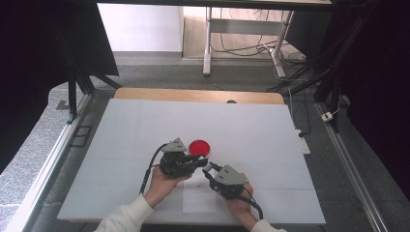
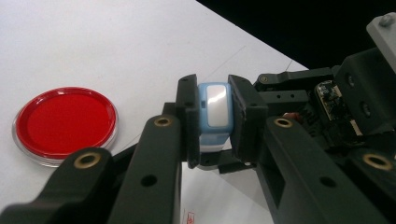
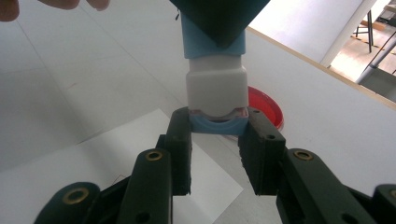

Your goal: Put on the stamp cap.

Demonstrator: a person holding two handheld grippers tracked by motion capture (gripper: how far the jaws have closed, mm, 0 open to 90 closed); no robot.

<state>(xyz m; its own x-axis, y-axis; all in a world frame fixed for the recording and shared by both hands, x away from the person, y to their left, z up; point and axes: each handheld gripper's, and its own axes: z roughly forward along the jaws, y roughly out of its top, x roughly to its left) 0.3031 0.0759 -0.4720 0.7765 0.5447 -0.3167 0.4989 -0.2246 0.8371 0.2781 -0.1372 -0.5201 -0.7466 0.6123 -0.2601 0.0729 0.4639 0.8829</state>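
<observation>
Two grippers meet over the white table [image 1: 121, 145], and we hold one in each hand. Our left gripper [image 2: 213, 121] is clamped on the blue top of a small blue and white stamp [image 2: 215, 112]. Our right gripper [image 3: 217, 122] is clamped on its blue bottom end. The stamp is up off the table, just beside a red round dish [image 1: 198, 147].

we see blue-and-white stamp [image 2: 214, 116]: smooth plastic, its white face glossy | red dish [image 2: 65, 122]: shiny red inside a clear, glassy plastic rim | left gripper [image 2: 212, 119] and right gripper [image 3: 218, 140]: matt black plastic with brass-coloured rivets | table cover [image 1: 145, 125]: matt white, paper-like | table edge [image 1: 193, 94]: pale wood
</observation>
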